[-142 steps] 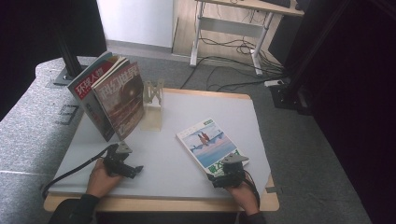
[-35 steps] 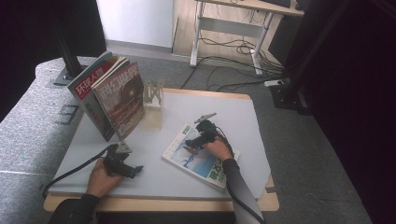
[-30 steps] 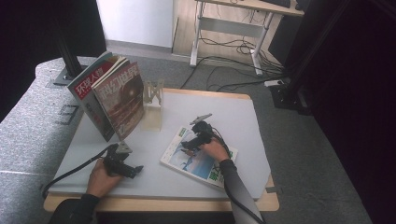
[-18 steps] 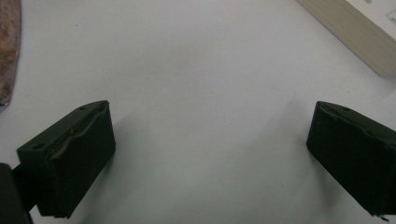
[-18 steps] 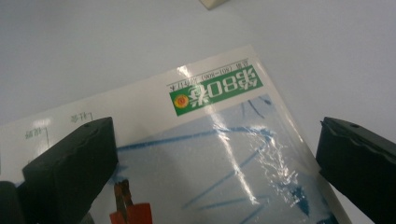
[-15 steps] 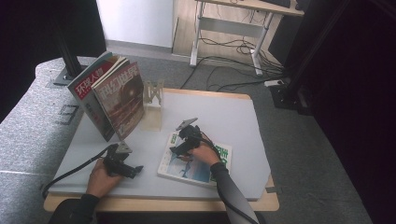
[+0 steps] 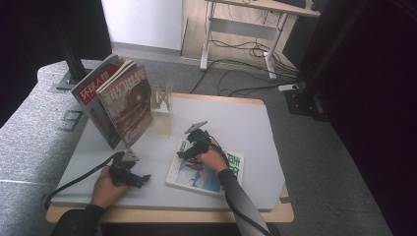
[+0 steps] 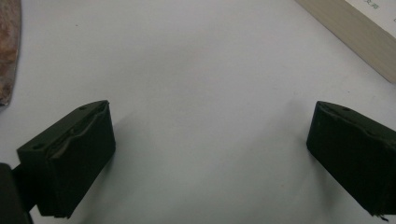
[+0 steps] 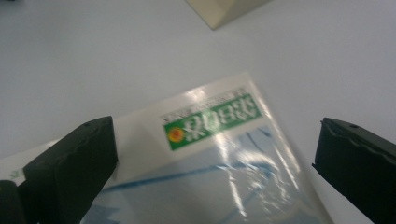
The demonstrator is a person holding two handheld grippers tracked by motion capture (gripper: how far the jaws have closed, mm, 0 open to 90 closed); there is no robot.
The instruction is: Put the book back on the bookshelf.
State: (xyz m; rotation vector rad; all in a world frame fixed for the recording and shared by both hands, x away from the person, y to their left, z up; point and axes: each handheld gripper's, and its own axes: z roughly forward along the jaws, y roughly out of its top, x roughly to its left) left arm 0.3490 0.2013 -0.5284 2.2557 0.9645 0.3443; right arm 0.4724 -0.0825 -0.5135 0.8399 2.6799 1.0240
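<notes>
Your right gripper (image 7: 193, 145), jaws spread wide, rests on the magazine (image 7: 209, 169) lying flat mid-table; your left gripper (image 7: 129, 173) sits released on the bare table (image 7: 236, 118). Risk: the glossy cover may slide away when you press its corner.

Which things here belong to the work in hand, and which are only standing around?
In the work:
- right gripper, open
- flat magazine under it

Standing around:
- left gripper, open on bare table
- two upright magazines
- cream stand
</notes>
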